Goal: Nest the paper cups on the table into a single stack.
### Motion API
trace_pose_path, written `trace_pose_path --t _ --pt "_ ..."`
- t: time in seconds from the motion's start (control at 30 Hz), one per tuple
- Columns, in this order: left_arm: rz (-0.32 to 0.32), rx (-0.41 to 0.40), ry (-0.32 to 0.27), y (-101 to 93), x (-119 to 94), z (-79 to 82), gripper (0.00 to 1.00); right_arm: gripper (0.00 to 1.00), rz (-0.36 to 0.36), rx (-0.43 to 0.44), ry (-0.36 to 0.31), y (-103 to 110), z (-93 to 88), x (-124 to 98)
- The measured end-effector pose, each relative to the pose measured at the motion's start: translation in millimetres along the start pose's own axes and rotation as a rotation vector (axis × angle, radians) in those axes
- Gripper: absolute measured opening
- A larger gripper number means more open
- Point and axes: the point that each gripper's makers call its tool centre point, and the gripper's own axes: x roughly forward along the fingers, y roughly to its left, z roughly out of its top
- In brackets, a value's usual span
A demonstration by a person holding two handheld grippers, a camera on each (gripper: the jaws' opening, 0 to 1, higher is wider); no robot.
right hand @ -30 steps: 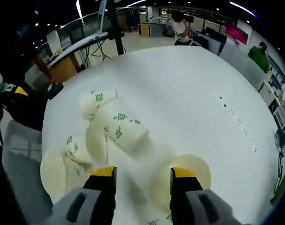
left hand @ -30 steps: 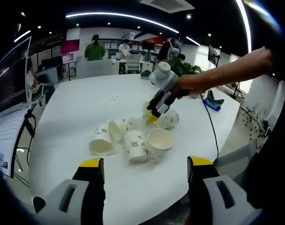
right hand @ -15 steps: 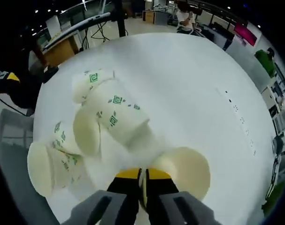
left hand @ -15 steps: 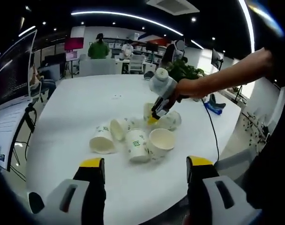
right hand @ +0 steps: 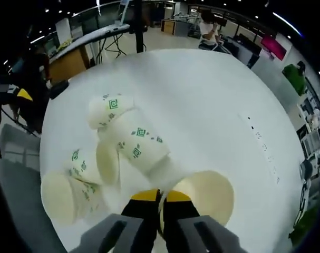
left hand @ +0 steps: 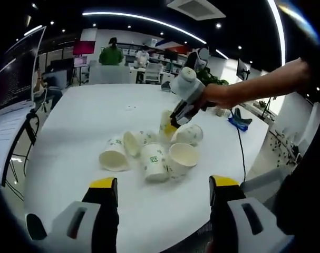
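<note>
Paper cups point(left hand: 149, 155) lie tipped in a loose cluster near the middle of a round white table point(left hand: 75, 121), seen from the left gripper view. At the left of the cluster, toward nine o'clock, one cup point(left hand: 113, 155) rests on its side; beside it two more lie with green-printed walls showing, and an open-mouthed cup point(left hand: 183, 156) sits toward three o'clock. The left gripper point(left hand: 163, 192) hangs at six o'clock, its yellow-tipped jaws wide apart and clear of the cups. At one o'clock of the cluster a person's hand point(left hand: 217, 96) carries the right gripper point(left hand: 172, 125), its tips down at a cup's edge. In the right gripper view, the right gripper's point(right hand: 160, 197) jaws are pressed together on the rim of a cup point(right hand: 204, 194) at five o'clock.
</note>
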Motion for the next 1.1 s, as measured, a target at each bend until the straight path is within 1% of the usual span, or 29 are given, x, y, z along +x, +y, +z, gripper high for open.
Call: trace_pose_path --t 0.17,0.23,0.43,0.5,0.67,0.77,0.8,0.93,0.97,1.03,1.1 --pt "-0.007 0.002 -0.006 2.7 -0.8 -0.9 0.69 0.00 -0.028 -0.034 -0.016 2.3 3.0 -20.2" --pt "-0.010 0.005 -0.006 3.4 -0.8 -1.1 0.69 0.00 -0.031 -0.042 -0.019 1.5 4.1 -20.0" --pt "-0.020 0.021 -0.016 6.7 0.7 2.8 0.69 0.00 -0.034 -0.034 -0.042 7.4 7.3 -33.9" --pt "-0.024 0.024 -0.020 6.6 1.4 4.5 0.70 0.00 -0.044 -0.051 -0.045 7.9 8.1 -31.6" --pt "-0.034 0.035 -0.013 5.0 3.8 3.8 0.69 0.00 -0.049 -0.075 -0.064 21.8 9.3 -50.4" --pt "-0.039 0.036 -0.014 2.0 3.5 3.5 0.69 0.00 -0.050 -0.101 -0.071 27.1 10.2 -53.1" --pt "-0.040 0.037 -0.013 0.8 3.7 3.2 0.69 0.00 -0.051 -0.110 -0.073 35.0 6.7 -61.3" --pt "-0.049 0.043 -0.015 -3.4 3.6 3.1 0.70 0.00 -0.052 -0.126 -0.073 44.8 2.4 -71.2" --pt "-0.050 0.043 -0.015 -3.0 4.2 2.7 0.70 0.00 -0.053 -0.132 -0.074 49.7 1.5 -76.6" --pt "-0.052 0.044 -0.014 -2.5 4.4 2.1 0.70 0.00 -0.053 -0.137 -0.079 51.4 1.0 -77.6" --pt "-0.055 0.046 -0.013 -2.5 3.9 1.5 0.69 0.00 -0.049 -0.145 -0.083 59.2 2.9 -82.9"
